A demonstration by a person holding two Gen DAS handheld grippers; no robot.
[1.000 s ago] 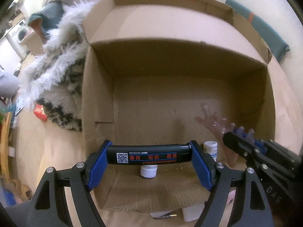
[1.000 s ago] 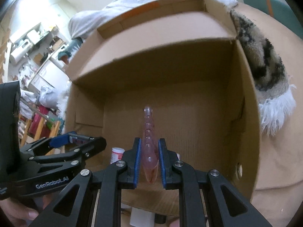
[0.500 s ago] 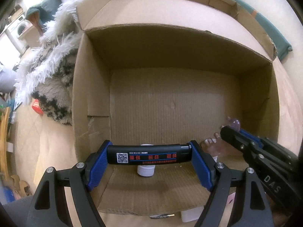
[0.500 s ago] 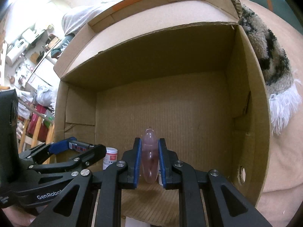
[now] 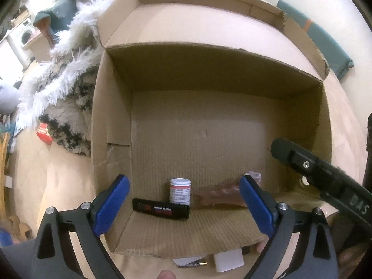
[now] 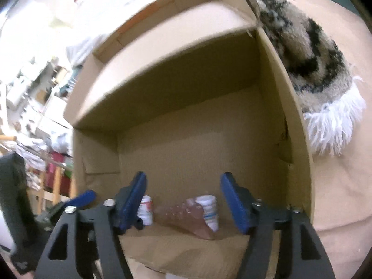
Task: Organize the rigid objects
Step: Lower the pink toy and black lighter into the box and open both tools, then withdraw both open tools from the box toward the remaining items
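An open cardboard box lies in front of both grippers; it also shows in the right wrist view. On its floor lie a black bar with red print, a small white jar upright, and a clear pink ridged piece on its side. The pink piece lies beside a second white jar in the right wrist view. My left gripper is open and empty above the box's near edge. My right gripper is open and empty too.
A shaggy black-and-white rug lies left of the box, with a small red pack beside it. White paper and a small item lie under the box's front flap. A teal cushion lies at the far right.
My left gripper opened and dropped the black bar onto the box floor. My right gripper opened and released the pink piece, which now lies on its side. Both grippers have pulled back.
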